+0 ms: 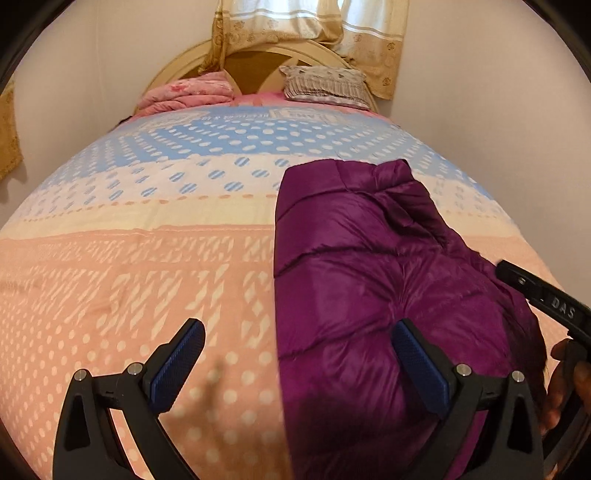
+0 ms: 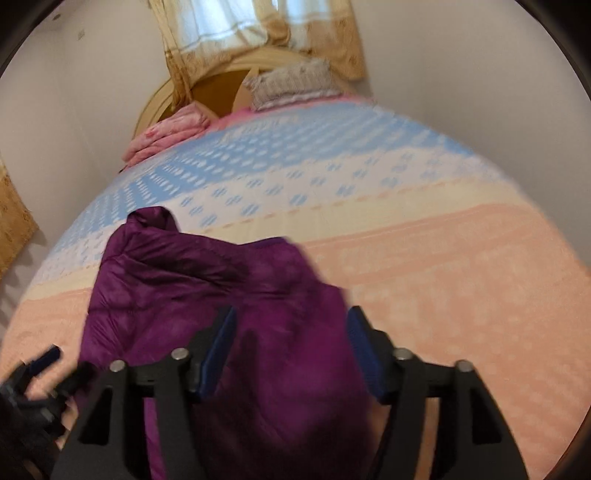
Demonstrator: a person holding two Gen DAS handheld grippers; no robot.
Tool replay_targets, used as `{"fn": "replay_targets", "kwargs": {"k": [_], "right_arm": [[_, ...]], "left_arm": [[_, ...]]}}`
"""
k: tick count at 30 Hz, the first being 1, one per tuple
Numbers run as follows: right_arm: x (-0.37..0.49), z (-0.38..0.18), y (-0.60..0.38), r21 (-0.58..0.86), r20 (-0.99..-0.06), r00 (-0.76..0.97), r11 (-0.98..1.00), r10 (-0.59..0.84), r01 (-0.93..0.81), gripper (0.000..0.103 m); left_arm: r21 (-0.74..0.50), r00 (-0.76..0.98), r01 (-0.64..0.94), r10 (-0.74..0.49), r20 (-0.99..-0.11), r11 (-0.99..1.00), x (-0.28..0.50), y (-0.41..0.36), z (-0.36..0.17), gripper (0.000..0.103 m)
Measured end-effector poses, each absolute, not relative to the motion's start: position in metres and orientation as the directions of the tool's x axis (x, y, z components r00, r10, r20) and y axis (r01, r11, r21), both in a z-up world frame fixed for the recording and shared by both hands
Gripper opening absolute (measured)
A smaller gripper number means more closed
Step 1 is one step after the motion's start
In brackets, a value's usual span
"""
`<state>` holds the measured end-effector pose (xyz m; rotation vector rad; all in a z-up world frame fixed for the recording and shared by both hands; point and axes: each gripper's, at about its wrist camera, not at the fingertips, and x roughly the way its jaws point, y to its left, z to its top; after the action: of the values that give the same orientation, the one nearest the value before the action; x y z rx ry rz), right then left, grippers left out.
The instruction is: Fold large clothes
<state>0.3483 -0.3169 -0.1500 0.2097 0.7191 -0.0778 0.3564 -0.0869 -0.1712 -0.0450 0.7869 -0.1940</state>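
Note:
A purple quilted jacket [image 1: 369, 266] lies folded into a long bundle on the patterned bedspread [image 1: 140, 266]. My left gripper [image 1: 299, 326] hangs open above its near left edge. Its right pad is over the fabric and its left pad is over bare bedspread. In the right wrist view the jacket [image 2: 207, 288] fills the lower middle. My right gripper [image 2: 291, 312] stands open above it, with purple fabric showing between the pads but not pinched. The right gripper's black body [image 1: 543, 295] shows at the jacket's right side, held by a hand [image 1: 565, 387]. The left gripper [image 2: 44, 362] is blurred at the lower left.
A pink folded blanket [image 1: 184, 94] and a grey pillow [image 1: 325, 86] lie against the rounded wooden headboard [image 1: 255, 66] at the far end. A beige curtain [image 1: 314, 26] hangs above it. Pale walls close in on both sides of the bed. Bedspread [image 2: 461, 277] stretches right of the jacket.

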Motion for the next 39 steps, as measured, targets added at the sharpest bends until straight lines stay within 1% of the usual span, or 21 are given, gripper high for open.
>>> {"fn": "replay_targets", "kwargs": {"k": [2, 3, 6, 9, 12, 14, 19, 21, 25, 29, 32, 34, 36, 39], "right_arm": [[0.345, -0.162, -0.32, 0.167, -0.694, 0.72, 0.976, 0.014, 0.142, 0.067], [0.344, -0.17, -0.321, 0.174, -0.708, 0.706, 0.974, 0.024, 0.142, 0.065], [0.34, -0.179, -0.321, 0.206, -0.701, 0.712, 0.968, 0.042, 0.146, 0.065], [0.341, -0.186, -0.317, 0.211, -0.709, 0.702, 0.968, 0.058, 0.133, 0.064], [0.345, -0.193, -0.322, 0.257, -0.71, 0.696, 0.959, 0.102, 0.122, 0.064], [0.346, -0.194, -0.322, 0.262, -0.711, 0.695, 0.958, 0.11, 0.116, 0.064], [0.344, -0.196, -0.314, 0.245, -0.712, 0.69, 0.967, 0.129, 0.072, 0.051], [0.345, -0.197, -0.313, 0.261, -0.707, 0.69, 0.964, 0.155, 0.051, 0.045], [0.344, -0.199, -0.316, 0.305, -0.693, 0.693, 0.952, 0.2, 0.03, 0.04], [0.342, -0.197, -0.313, 0.292, -0.691, 0.696, 0.956, 0.195, 0.021, 0.037], [0.34, -0.197, -0.313, 0.287, -0.688, 0.699, 0.958, 0.194, 0.016, 0.034], [0.338, -0.195, -0.311, 0.282, -0.679, 0.708, 0.959, 0.194, 0.008, 0.031], [0.334, -0.192, -0.308, 0.274, -0.666, 0.72, 0.962, 0.195, -0.007, 0.027], [0.33, -0.19, -0.307, 0.279, -0.649, 0.734, 0.96, 0.199, -0.014, 0.026]], "left_arm": [[-0.115, 0.682, 0.159, -0.194, -0.705, 0.98, 0.356, -0.087, -0.175, 0.102], [-0.122, 0.676, 0.16, -0.199, -0.71, 0.979, 0.357, -0.089, -0.177, 0.102], [-0.137, 0.675, 0.163, -0.212, -0.707, 0.977, 0.355, -0.096, -0.185, 0.102], [-0.101, 0.694, 0.178, -0.198, -0.692, 0.979, 0.352, -0.109, -0.19, 0.102], [-0.087, 0.695, 0.18, -0.189, -0.694, 0.98, 0.353, -0.114, -0.192, 0.102], [-0.08, 0.692, 0.191, -0.192, -0.696, 0.978, 0.354, -0.118, -0.193, 0.102], [-0.077, 0.683, 0.208, -0.201, -0.702, 0.975, 0.357, -0.124, -0.195, 0.102], [-0.084, 0.675, 0.228, -0.219, -0.705, 0.97, 0.358, -0.126, -0.195, 0.101], [-0.086, 0.669, 0.279, -0.257, -0.697, 0.957, 0.356, -0.133, -0.195, 0.087], [-0.067, 0.676, 0.292, -0.255, -0.691, 0.954, 0.354, -0.138, -0.194, 0.082], [-0.057, 0.683, 0.302, -0.257, -0.684, 0.952, 0.351, -0.141, -0.192, 0.075], [-0.041, 0.693, 0.308, -0.254, -0.675, 0.95, 0.345, -0.143, -0.191, 0.066], [-0.013, 0.707, 0.316, -0.244, -0.664, 0.949, 0.339, -0.147, -0.186, 0.055], [0.014, 0.72, 0.317, -0.231, -0.655, 0.948, 0.333, -0.15, -0.182, 0.044]]}}
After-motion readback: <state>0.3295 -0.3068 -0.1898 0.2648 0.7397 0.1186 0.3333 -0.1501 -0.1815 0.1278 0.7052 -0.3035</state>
